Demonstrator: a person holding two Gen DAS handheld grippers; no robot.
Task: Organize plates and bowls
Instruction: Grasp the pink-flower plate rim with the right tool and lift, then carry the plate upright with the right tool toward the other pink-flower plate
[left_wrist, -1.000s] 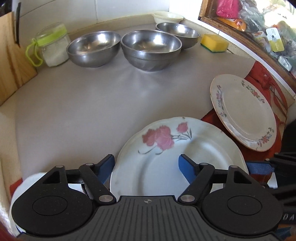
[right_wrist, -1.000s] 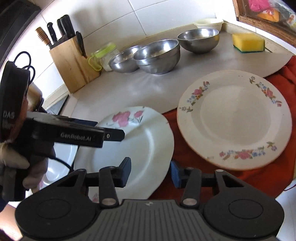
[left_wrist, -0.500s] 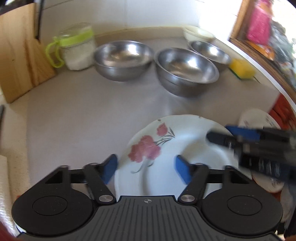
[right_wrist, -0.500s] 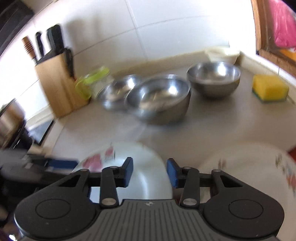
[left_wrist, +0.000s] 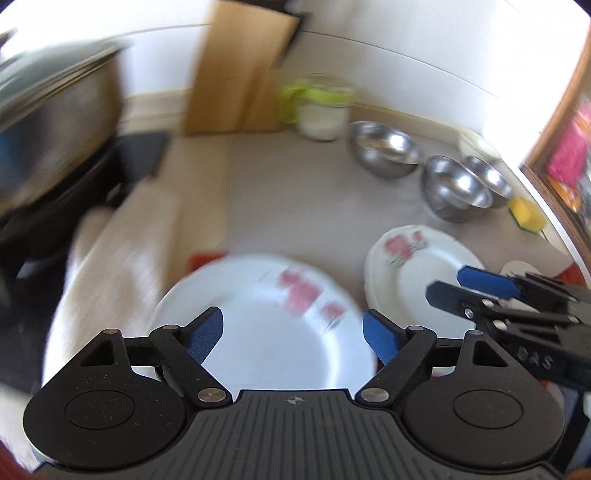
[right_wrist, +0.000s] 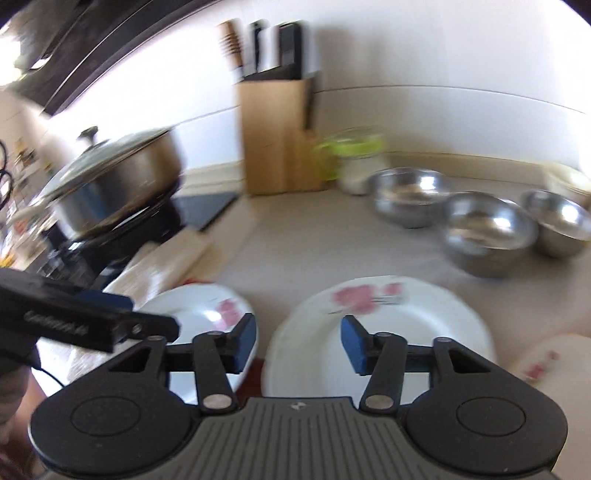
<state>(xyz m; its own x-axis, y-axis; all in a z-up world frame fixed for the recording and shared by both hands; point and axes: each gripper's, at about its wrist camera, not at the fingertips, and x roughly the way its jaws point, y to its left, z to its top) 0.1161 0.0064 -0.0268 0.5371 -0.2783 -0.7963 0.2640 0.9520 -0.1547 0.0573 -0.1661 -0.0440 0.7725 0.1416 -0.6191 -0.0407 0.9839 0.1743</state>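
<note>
Two white plates with pink flowers lie on the counter. In the left wrist view the left plate (left_wrist: 266, 332) is right under my open, empty left gripper (left_wrist: 293, 332), and the right plate (left_wrist: 413, 266) is beside it. In the right wrist view my open, empty right gripper (right_wrist: 297, 345) hovers over the near edge of the right plate (right_wrist: 391, 325); the left plate (right_wrist: 207, 317) is to its left, under the left gripper's fingers (right_wrist: 110, 317). Three steel bowls (right_wrist: 487, 232) stand at the back right. A cream flowered plate (right_wrist: 546, 362) shows at the right edge.
A wooden knife block (right_wrist: 273, 136), a green-lidded jar (right_wrist: 358, 162) and a lidded pot (right_wrist: 118, 177) on a stove stand along the back and left. A yellow sponge (left_wrist: 524, 214) lies right of the bowls. A pale cloth (left_wrist: 122, 251) lies left of the plates.
Both grippers have swung to the left. The left gripper now hovers over the second white plate, the right gripper over the first one. Both stay open.
</note>
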